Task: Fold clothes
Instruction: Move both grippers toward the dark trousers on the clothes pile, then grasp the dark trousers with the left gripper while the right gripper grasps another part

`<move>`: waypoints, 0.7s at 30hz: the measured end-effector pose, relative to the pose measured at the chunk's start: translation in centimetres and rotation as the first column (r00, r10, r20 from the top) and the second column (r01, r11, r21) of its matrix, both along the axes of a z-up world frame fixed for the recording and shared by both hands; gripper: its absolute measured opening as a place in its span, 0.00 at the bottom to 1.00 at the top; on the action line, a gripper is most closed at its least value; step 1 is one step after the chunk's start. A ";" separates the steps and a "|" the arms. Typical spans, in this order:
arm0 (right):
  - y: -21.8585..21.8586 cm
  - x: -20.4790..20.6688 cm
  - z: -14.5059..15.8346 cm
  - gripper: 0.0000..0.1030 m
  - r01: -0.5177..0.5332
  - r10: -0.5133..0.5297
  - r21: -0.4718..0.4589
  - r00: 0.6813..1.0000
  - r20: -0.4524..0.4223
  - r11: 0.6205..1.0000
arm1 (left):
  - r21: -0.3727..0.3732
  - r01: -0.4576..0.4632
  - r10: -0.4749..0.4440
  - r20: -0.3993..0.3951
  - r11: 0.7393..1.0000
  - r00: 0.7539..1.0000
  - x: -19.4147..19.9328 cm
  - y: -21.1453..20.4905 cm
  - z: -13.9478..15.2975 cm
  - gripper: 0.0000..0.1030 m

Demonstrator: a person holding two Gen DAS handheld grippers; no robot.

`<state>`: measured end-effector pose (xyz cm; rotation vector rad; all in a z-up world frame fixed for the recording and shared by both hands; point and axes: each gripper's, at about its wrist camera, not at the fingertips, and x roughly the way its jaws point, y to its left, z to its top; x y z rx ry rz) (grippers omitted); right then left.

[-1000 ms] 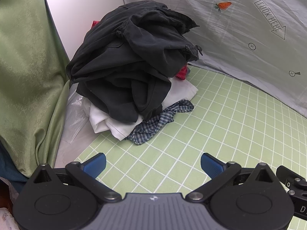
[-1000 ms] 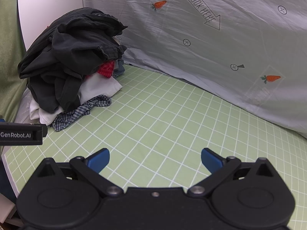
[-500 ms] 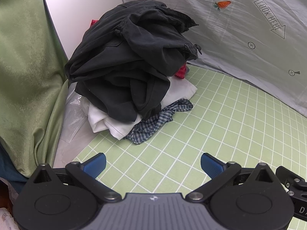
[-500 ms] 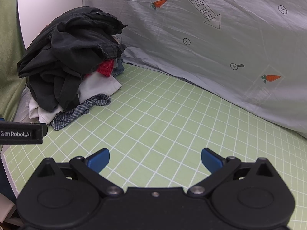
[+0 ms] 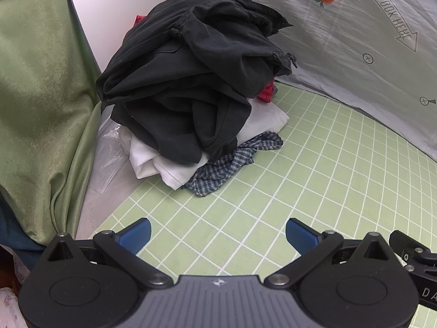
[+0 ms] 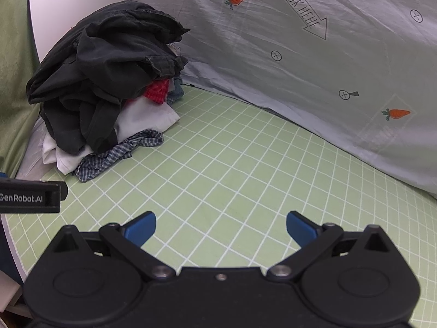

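Observation:
A heap of unfolded clothes sits at the far left of the green grid mat [image 5: 314, 180]. Black garments [image 5: 191, 65] lie on top, with white cloth [image 5: 164, 166], a blue checked piece [image 5: 232, 164] and a red item [image 5: 266, 93] under them. The heap also shows in the right wrist view [image 6: 109, 82]. My left gripper [image 5: 217, 235] is open and empty, low over the mat in front of the heap. My right gripper [image 6: 220, 228] is open and empty, further right over the bare mat [image 6: 259, 169].
A grey printed sheet [image 6: 300, 54] with carrots hangs behind the mat. A green curtain [image 5: 35, 95] hangs at the left, with clear plastic [image 5: 109, 153] at its foot. The left gripper's body [image 6: 30, 198] shows at the right wrist view's left edge.
Both grippers have crept slightly closer to the heap. Both stay open and empty. The clothes have not moved.

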<state>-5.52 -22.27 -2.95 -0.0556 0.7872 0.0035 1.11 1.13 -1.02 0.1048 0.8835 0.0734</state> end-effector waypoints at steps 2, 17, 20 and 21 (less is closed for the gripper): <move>0.3 1.0 0.0 1.00 -0.012 0.012 -0.002 1.000 -0.003 1.000 | 0.009 -0.020 0.020 -0.003 1.000 1.000 0.7 0.4 0.0 1.00; 4.8 16.4 2.9 0.84 -0.117 0.115 0.021 0.991 0.069 0.993 | -0.069 -0.238 0.240 0.033 0.969 0.970 13.7 6.5 2.4 0.86; 5.7 20.3 3.5 0.83 -0.129 0.122 0.099 0.990 0.070 0.987 | -0.101 -0.261 0.263 0.013 0.960 0.965 17.0 7.6 2.4 0.72; 6.0 21.5 3.6 0.82 -0.128 0.120 0.119 0.990 0.070 0.985 | -0.111 -0.263 0.265 0.007 0.958 0.964 17.8 7.9 2.3 0.67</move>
